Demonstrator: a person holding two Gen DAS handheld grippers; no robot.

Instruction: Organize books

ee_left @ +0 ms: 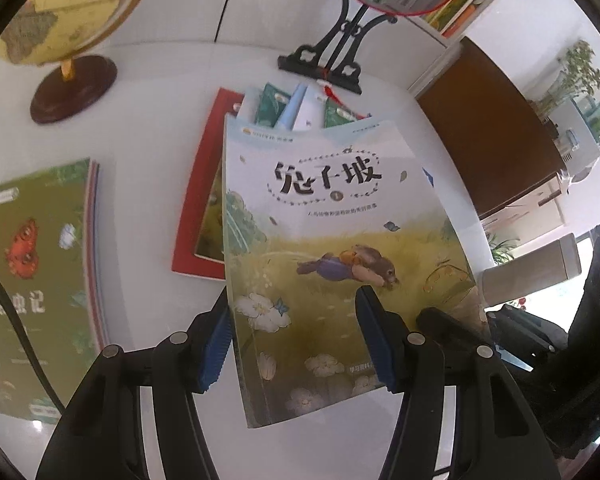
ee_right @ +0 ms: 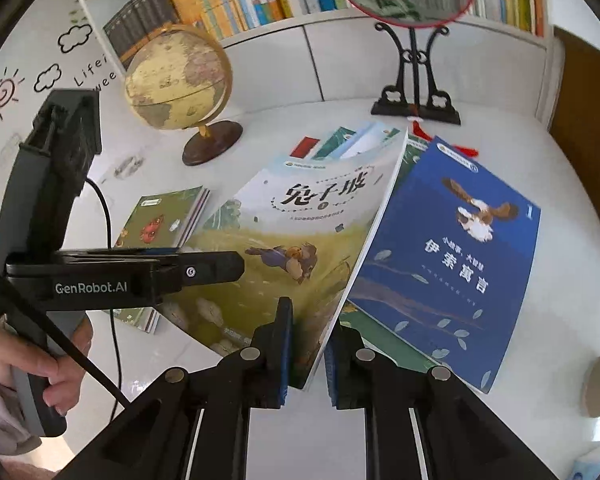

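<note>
The rabbit book (ee_left: 320,248), pale-covered with black title characters above a rabbit lying in a yellow meadow, fills the left wrist view's centre, lifted off the white table (ee_left: 148,128). The left gripper (ee_left: 296,336) is clamped across its width, blue pads on both side edges. At nine o'clock lies a green book (ee_left: 36,272); at eleven, a globe (ee_left: 60,8).

In the right wrist view, the right gripper (ee_right: 306,356) pinches the rabbit book's (ee_right: 300,216) lower right edge. At three o'clock lies a blue book (ee_right: 452,264) bearing a bird.
</note>
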